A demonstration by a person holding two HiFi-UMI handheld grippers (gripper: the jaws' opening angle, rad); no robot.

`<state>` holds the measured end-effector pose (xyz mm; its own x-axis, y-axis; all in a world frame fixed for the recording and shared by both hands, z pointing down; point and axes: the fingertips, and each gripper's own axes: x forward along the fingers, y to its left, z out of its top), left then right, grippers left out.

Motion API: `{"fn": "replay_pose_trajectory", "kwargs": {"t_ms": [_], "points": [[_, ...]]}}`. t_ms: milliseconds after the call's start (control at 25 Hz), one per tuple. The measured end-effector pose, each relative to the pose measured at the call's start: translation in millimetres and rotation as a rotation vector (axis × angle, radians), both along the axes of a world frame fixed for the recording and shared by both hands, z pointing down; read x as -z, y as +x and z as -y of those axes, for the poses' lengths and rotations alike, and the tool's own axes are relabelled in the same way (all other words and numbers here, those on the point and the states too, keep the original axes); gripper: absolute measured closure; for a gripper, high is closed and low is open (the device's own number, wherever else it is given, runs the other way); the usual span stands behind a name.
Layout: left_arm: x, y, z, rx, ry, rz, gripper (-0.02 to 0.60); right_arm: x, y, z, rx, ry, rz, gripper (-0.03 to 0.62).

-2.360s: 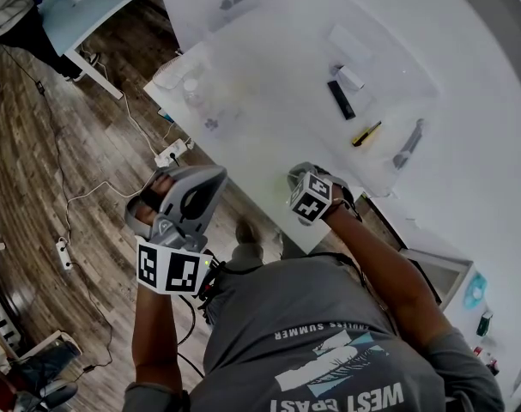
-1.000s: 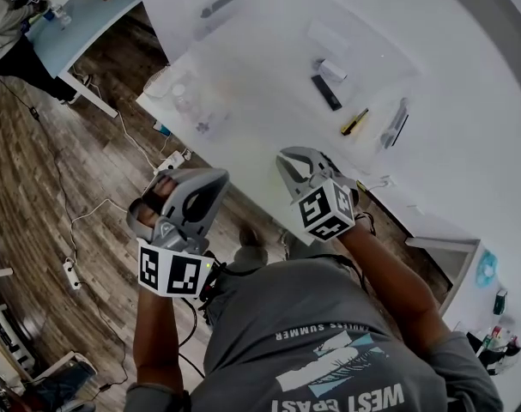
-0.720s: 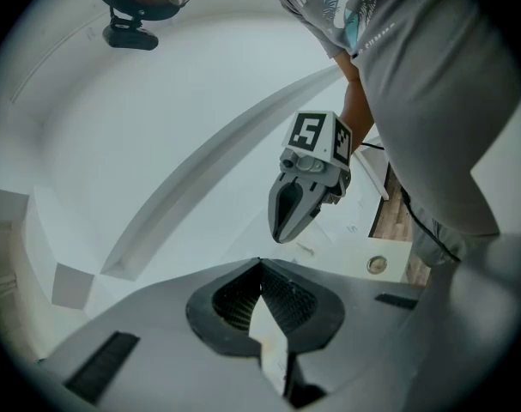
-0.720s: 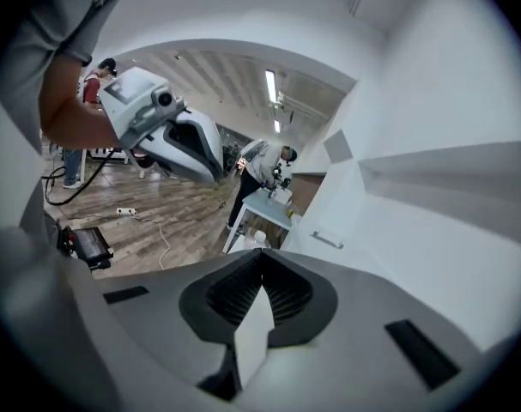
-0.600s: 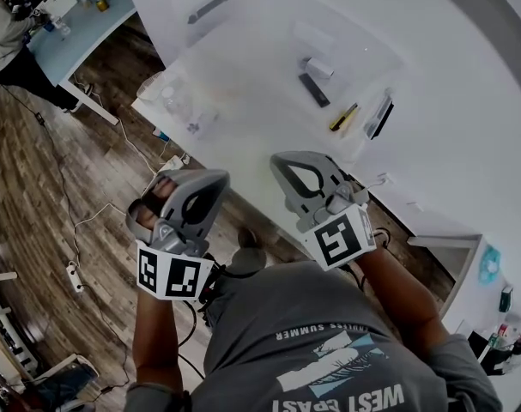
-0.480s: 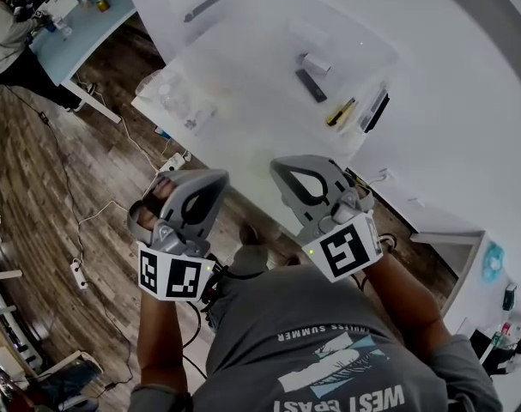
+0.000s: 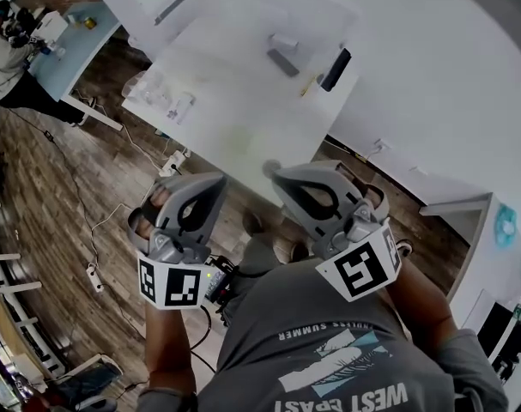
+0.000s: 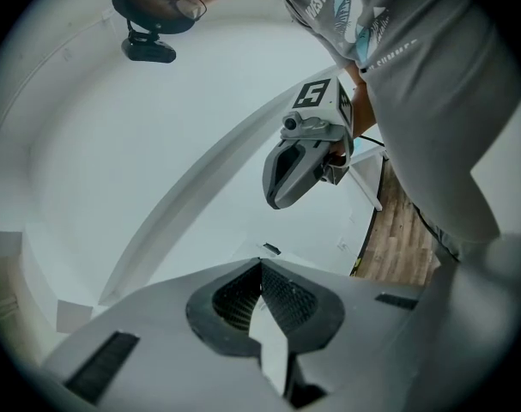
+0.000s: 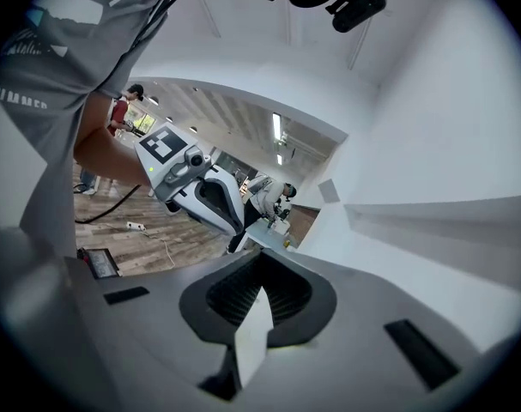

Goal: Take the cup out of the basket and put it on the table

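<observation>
Apparently idle: grey left gripper (image 7: 210, 181) and grey right gripper (image 7: 283, 177) both pinched together, empty, held at chest, apart from white table (image 7: 243, 144). Clear plastic clutter (image 7: 157, 91) sits on its left corner; cup and basket indistinguishable there. Progress unreadable.

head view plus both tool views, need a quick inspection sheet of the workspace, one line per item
surface: white table, mostly bare.
job's things: nothing seen for certain; clear plastic pieces at the table's left edge are too small to identify.
clutter: dark flat device, dark bar, small white box and yellow item, grouped at the table's far end.
grippers: left tool and right tool both shut, nothing between the jaws, held in the air short of the table.
cables: power strip below the table edge and a second strip, both on the floor.
surroundings: wood floor; a person at a blue table.
</observation>
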<state>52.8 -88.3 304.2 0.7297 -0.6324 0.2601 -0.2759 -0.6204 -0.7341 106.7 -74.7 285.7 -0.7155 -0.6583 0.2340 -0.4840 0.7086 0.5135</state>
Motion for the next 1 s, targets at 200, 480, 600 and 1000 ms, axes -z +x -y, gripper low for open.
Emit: {"fn": "replay_pose_trajectory", "kwargs": {"t_ms": [200, 480, 600, 1000], "points": [[4, 5, -29, 0.024, 0.014, 0.008, 0.572, 5, 16, -29, -0.005, 0.012, -0.008, 0.585], [8, 2, -56, 0.064, 0.028, 0.018, 0.572, 10, 26, -52, 0.010, 0.018, -0.001, 0.585], [10, -4, -64, 0.085, 0.030, 0.022, 0.572, 12, 26, -56, 0.019, 0.019, 0.010, 0.583], [-2, 7, -79, 0.115, -0.011, 0.048, 0.572, -1, 49, -64, 0.021, -0.025, 0.011, 0.584]]}}
